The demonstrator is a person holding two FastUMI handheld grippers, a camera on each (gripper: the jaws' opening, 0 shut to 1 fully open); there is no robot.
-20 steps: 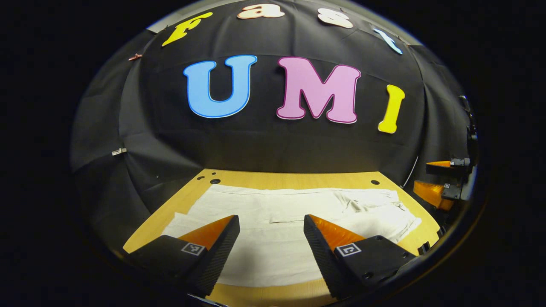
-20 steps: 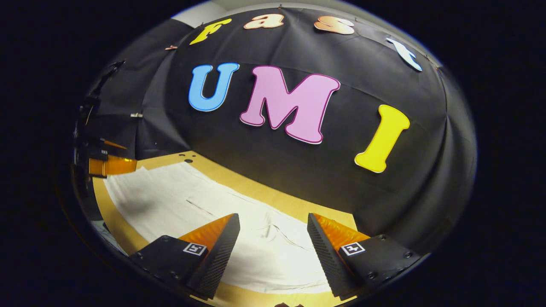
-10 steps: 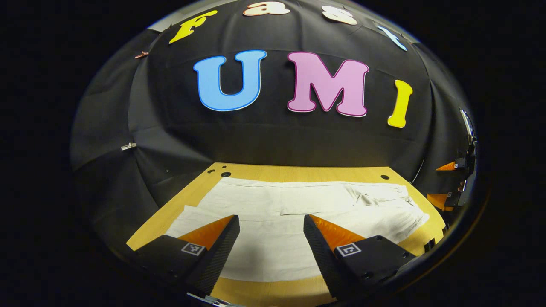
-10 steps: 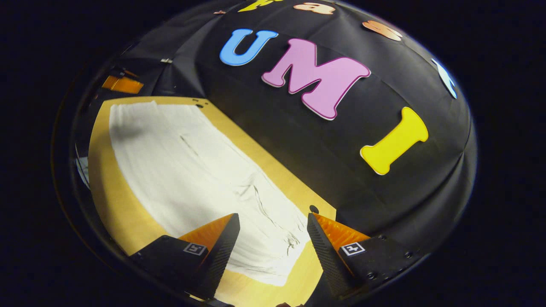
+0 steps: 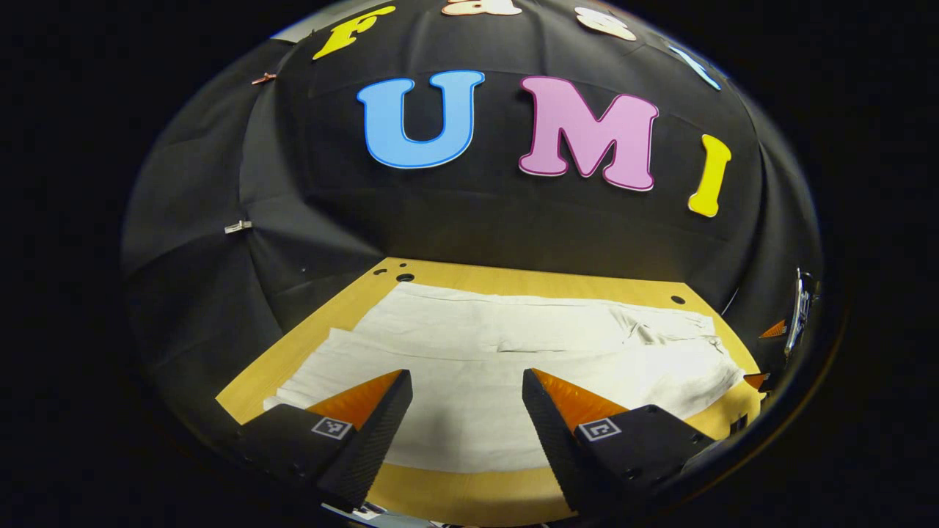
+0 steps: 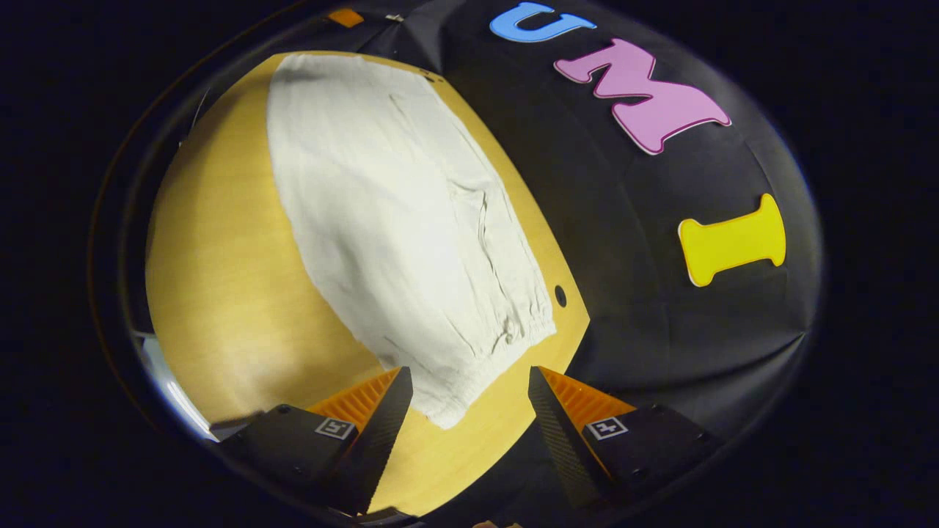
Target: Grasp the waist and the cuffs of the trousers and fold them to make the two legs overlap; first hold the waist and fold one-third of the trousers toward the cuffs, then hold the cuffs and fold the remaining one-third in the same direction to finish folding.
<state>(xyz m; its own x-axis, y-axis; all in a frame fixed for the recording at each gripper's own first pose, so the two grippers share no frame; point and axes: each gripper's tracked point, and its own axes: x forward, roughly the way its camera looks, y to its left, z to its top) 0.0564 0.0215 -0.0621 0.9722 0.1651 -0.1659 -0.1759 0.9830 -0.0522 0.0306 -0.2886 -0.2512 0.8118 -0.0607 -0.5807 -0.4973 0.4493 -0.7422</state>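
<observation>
The left gripper (image 5: 467,411) hovered with fingers wide over the near leg of the trousers (image 5: 506,367) (spread flat on the table (image 5: 469,495)). The right gripper (image 6: 469,407), equally wide, hung above the waist corner (image 6: 455,411); pinching a single layer could leave the legs misaligned.

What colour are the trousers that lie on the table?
The trousers are plain off-white, without any pattern; the right gripper view shows this best.

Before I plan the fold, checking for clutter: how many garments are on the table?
1. A single pair of pale trousers lies flat along the wooden table, its gathered waist near the right gripper. Anything under it would be hidden.
</observation>
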